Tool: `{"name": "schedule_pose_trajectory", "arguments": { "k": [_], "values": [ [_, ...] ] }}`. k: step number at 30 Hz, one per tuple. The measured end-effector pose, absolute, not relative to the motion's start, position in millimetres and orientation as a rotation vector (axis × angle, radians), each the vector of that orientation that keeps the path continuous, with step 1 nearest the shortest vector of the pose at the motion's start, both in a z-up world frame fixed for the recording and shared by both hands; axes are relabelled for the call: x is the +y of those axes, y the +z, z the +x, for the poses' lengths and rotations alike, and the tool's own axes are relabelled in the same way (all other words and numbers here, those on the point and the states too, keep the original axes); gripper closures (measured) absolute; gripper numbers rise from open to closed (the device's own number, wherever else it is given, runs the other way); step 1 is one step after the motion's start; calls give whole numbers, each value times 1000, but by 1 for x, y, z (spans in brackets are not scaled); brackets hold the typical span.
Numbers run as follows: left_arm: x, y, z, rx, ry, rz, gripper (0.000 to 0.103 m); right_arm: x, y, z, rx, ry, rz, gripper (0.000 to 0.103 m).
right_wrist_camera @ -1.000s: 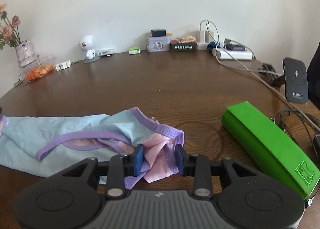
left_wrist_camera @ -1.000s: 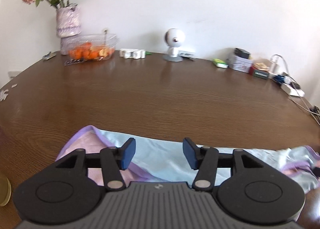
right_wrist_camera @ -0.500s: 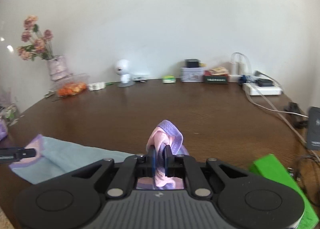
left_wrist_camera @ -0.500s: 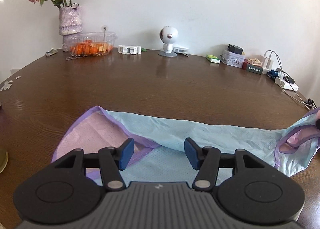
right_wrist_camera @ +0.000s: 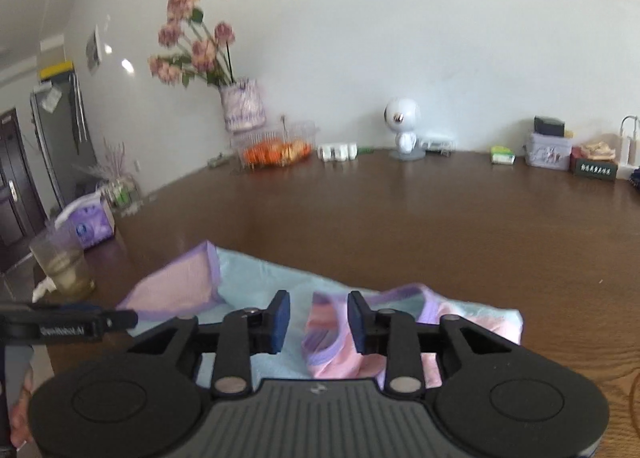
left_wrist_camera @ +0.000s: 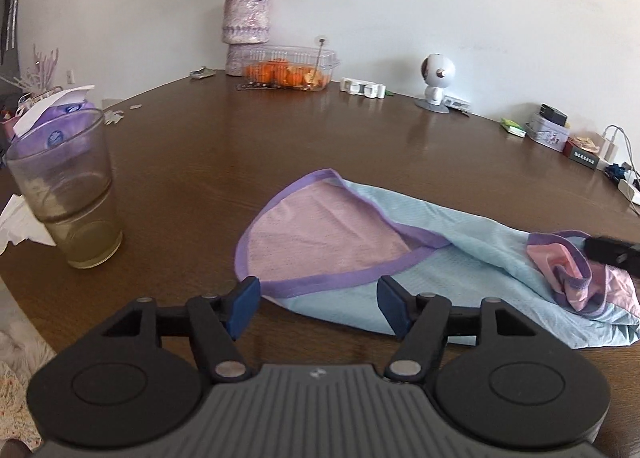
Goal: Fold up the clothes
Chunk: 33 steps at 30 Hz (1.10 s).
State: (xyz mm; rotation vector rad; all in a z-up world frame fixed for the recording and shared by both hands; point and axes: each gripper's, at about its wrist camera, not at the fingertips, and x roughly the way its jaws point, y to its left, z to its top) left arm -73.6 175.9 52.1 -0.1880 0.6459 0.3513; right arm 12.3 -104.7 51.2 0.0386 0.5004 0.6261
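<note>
**Garment laid out, both grippers parted**

The light-blue mesh garment with purple trim and pink lining (left_wrist_camera: pixel 420 254) is spread lower right on the brown wooden table (left_wrist_camera: pixel 280 145), presumably for folding. The left gripper (left_wrist_camera: pixel 318 308) and right gripper (right_wrist_camera: pixel 318 322) are held open, nothing gripped.

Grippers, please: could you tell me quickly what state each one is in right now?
Left gripper: open, holding nothing, at the near edge of the garment.
Right gripper: open, over the garment's bunched end, gripping nothing.
</note>
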Motion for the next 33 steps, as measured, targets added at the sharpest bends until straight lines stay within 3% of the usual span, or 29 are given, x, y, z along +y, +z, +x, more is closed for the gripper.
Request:
{"name": "schedule_pose_trajectory", "arguments": {
  "k": [3, 7, 11, 14, 20, 23, 28, 31, 33],
  "values": [
    [182, 48, -75, 661, 383, -194, 33, -128, 59, 29, 518, 488, 2, 71],
    [188, 42, -71, 678, 408, -220, 32, -122, 21, 60, 715, 502, -43, 80],
    [192, 40, -70, 689, 421, -244, 31, -103, 34, 39, 641, 565, -166, 80],
    [194, 39, -68, 687, 430, -265, 27, -89, 63, 46, 575, 659, -225, 63],
    [194, 38, -64, 668, 481, -297, 24, 14, 84, 119, 680, 1063, -365, 63],
    [189, 39, -63, 665, 498, -301, 33, 77, 76, 146, 719, 1157, -415, 63],
    [175, 40, -65, 666, 522, -268, 68, 145, 61, 167, 770, 1195, -501, 66],
    [167, 39, -58, 671, 518, -206, 83, 164, 54, 171, 797, 1208, -543, 67],
    [168, 39, -55, 672, 509, -212, 94, 174, 49, 170, 809, 1209, -591, 78]
  ]
}}
